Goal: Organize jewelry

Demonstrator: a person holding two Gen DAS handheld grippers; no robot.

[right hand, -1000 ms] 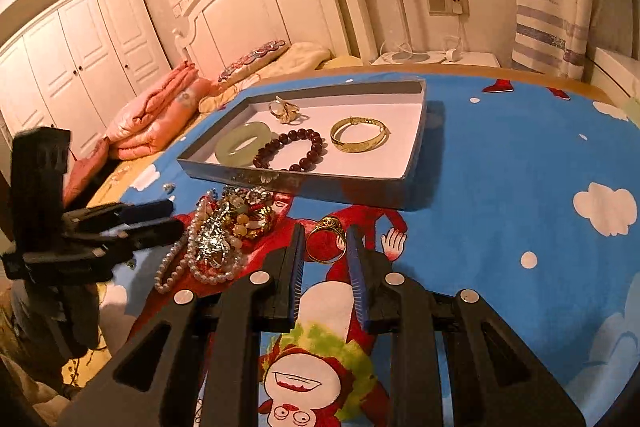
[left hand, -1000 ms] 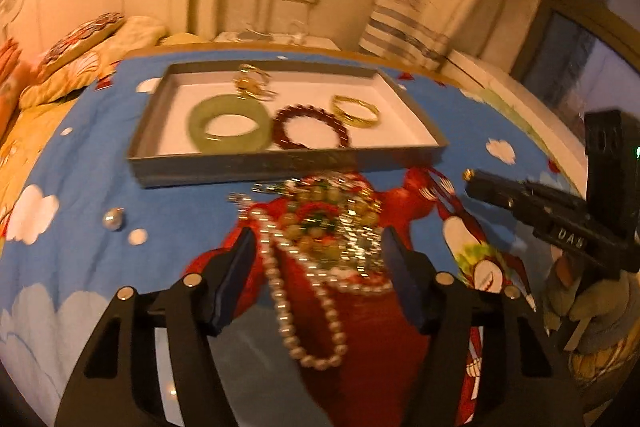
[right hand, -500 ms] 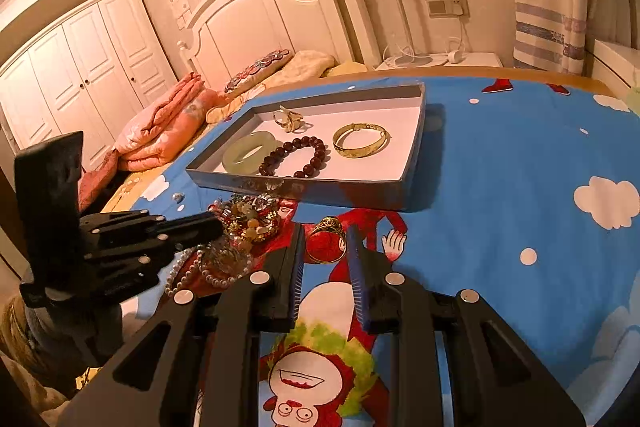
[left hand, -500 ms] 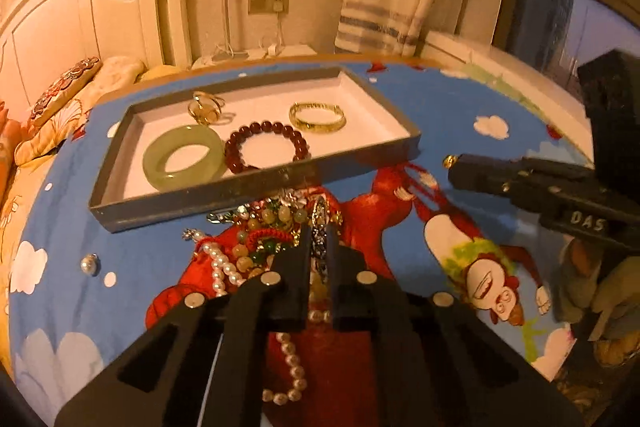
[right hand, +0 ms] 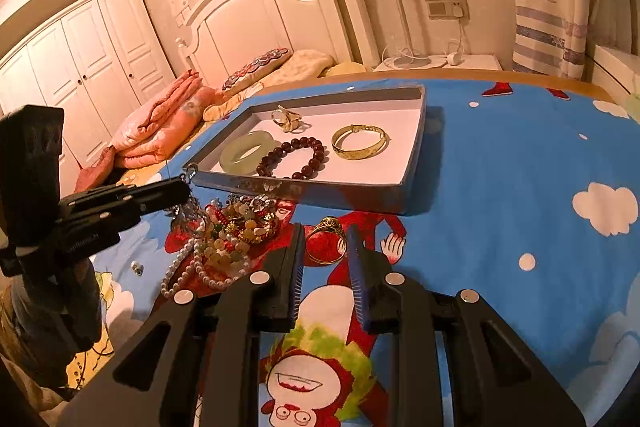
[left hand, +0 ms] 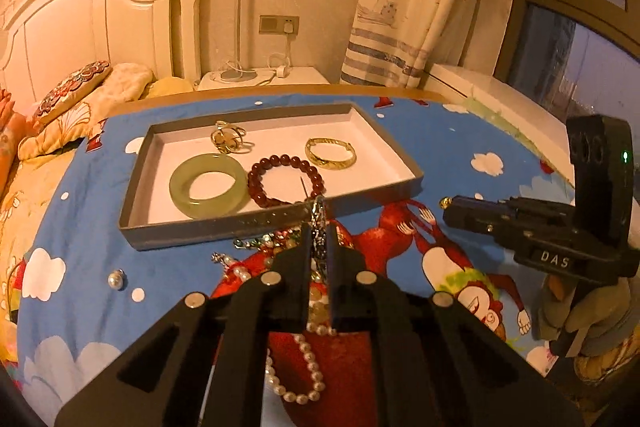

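Observation:
My left gripper [left hand: 319, 231] is shut on a silvery chain piece [left hand: 319, 213], held just above the tangled jewelry pile [left hand: 280, 243]; a pearl necklace [left hand: 308, 367] trails below. In the right wrist view the left gripper [right hand: 182, 187] holds the silvery chain piece [right hand: 191, 207] dangling beside the pile [right hand: 236, 227]. My right gripper [right hand: 325, 247] is closed narrowly around a gold ring [right hand: 329, 223] on the blue cloth. The grey tray [left hand: 240, 227] holds a jade bangle [left hand: 208, 185], a red bead bracelet [left hand: 256, 183], a gold bangle [left hand: 332, 165] and a small gold piece [left hand: 228, 141].
A loose pearl [left hand: 116, 279] lies left of the pile. Blue cartoon cloth covers the table [right hand: 520, 155]. A bed with pillows [right hand: 160, 131] stands to the left, with a nightstand [left hand: 264, 77], a curtain and a window behind.
My left gripper's jaws closed on a silvery piece in the pile and rose a little with it. My right gripper stayed where it was around the gold ring.

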